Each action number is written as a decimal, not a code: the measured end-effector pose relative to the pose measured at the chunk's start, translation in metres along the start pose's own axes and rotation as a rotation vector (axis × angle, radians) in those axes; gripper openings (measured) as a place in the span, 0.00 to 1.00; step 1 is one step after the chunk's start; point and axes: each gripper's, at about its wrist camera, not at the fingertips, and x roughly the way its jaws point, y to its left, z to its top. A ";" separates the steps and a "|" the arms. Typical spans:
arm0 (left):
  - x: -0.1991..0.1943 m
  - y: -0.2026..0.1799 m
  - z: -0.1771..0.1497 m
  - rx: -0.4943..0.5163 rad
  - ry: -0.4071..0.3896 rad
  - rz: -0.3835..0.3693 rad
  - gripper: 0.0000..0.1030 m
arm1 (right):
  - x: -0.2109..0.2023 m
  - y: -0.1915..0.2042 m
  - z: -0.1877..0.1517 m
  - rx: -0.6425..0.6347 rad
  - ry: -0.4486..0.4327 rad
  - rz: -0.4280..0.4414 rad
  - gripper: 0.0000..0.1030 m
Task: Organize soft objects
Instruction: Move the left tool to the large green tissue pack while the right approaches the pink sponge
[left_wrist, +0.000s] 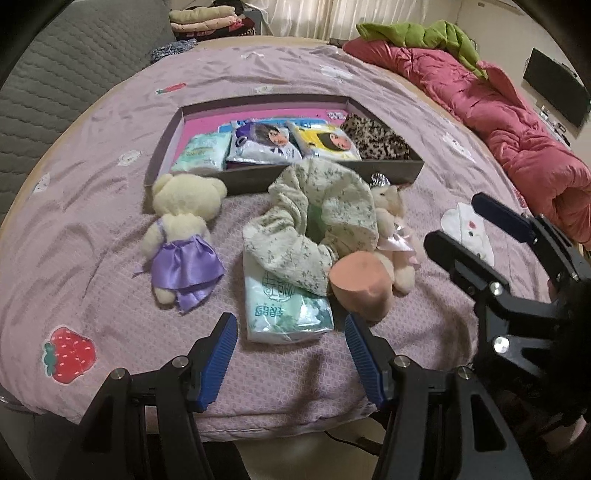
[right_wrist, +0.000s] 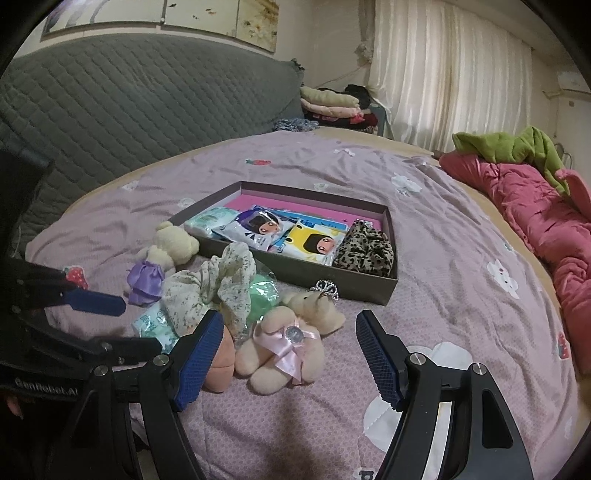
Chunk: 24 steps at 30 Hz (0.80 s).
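Note:
A shallow grey box (left_wrist: 258, 177) (right_wrist: 365, 284) on the bed holds tissue packs, cartoon packs and a leopard-print cloth (left_wrist: 375, 142) (right_wrist: 364, 251). In front of it lie a cream bear in a purple dress (left_wrist: 184, 236) (right_wrist: 151, 266), a floral cloth (left_wrist: 317, 218) (right_wrist: 218, 288), a tissue pack (left_wrist: 284, 310) (right_wrist: 155, 325), a peach sponge (left_wrist: 360, 286) (right_wrist: 223, 365) and a bear with a pink bow (left_wrist: 393, 236) (right_wrist: 288, 339). My left gripper (left_wrist: 291, 354) is open, just short of the tissue pack. My right gripper (right_wrist: 288, 354) (left_wrist: 461, 225) is open, around the pink-bow bear.
The bed has a lilac cover (left_wrist: 110, 147) (right_wrist: 461, 258). A pink quilt (left_wrist: 517, 129) (right_wrist: 535, 206) with a green cloth lies along the right edge. A grey quilted headboard (right_wrist: 129, 92) stands at the left. Folded clothes (right_wrist: 332, 99) sit at the back. A small tiara (right_wrist: 327, 288) lies by the box.

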 end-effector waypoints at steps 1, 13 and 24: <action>0.001 0.000 0.000 -0.001 0.002 0.003 0.58 | 0.000 -0.001 0.000 0.003 0.002 0.002 0.73; 0.024 0.000 0.000 -0.020 0.040 0.038 0.58 | 0.010 0.001 -0.009 -0.056 0.055 0.006 0.73; 0.032 0.028 0.004 -0.072 0.047 0.030 0.58 | 0.024 0.033 -0.019 -0.196 0.110 0.072 0.73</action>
